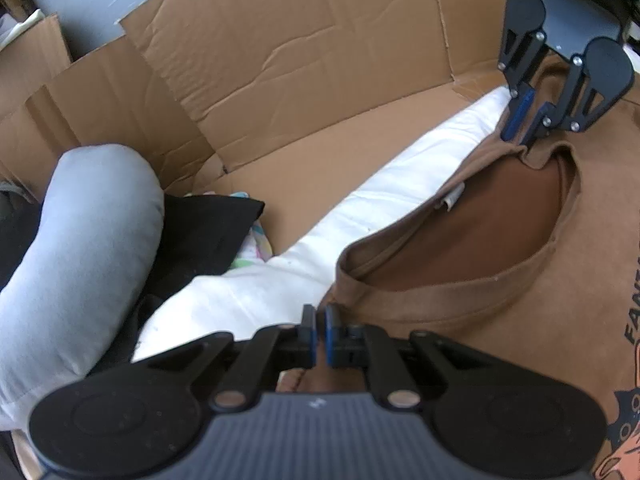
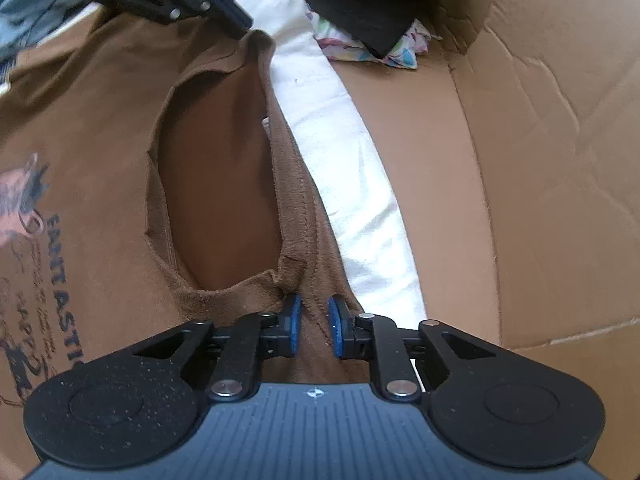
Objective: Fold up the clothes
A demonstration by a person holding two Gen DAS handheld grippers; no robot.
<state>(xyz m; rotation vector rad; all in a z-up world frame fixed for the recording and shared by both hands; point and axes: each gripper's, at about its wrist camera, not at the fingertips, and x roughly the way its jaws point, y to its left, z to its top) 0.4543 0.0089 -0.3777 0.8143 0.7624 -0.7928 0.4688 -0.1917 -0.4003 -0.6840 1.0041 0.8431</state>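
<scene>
A brown T-shirt (image 1: 520,280) with a printed front lies flat, its neck opening gaping between my two grippers. In the left wrist view my left gripper (image 1: 320,320) is shut on the shirt's near shoulder edge. My right gripper (image 1: 524,136) stands at the far shoulder, where the cloth rises to its tips. The right wrist view shows the right gripper (image 2: 314,314) with the shirt's (image 2: 100,120) shoulder seam bunched between its blue pads (image 2: 294,320). At the top of that view, the left gripper (image 2: 242,22) pinches the other shoulder into a small peak.
A white cloth (image 1: 360,216) lies under the shirt's edge on flattened cardboard (image 1: 300,60) that rises behind as a wall. A person's limb in light grey fabric (image 1: 80,240) rests at the left, beside a black cloth (image 1: 208,232) and a patterned cloth (image 2: 400,48).
</scene>
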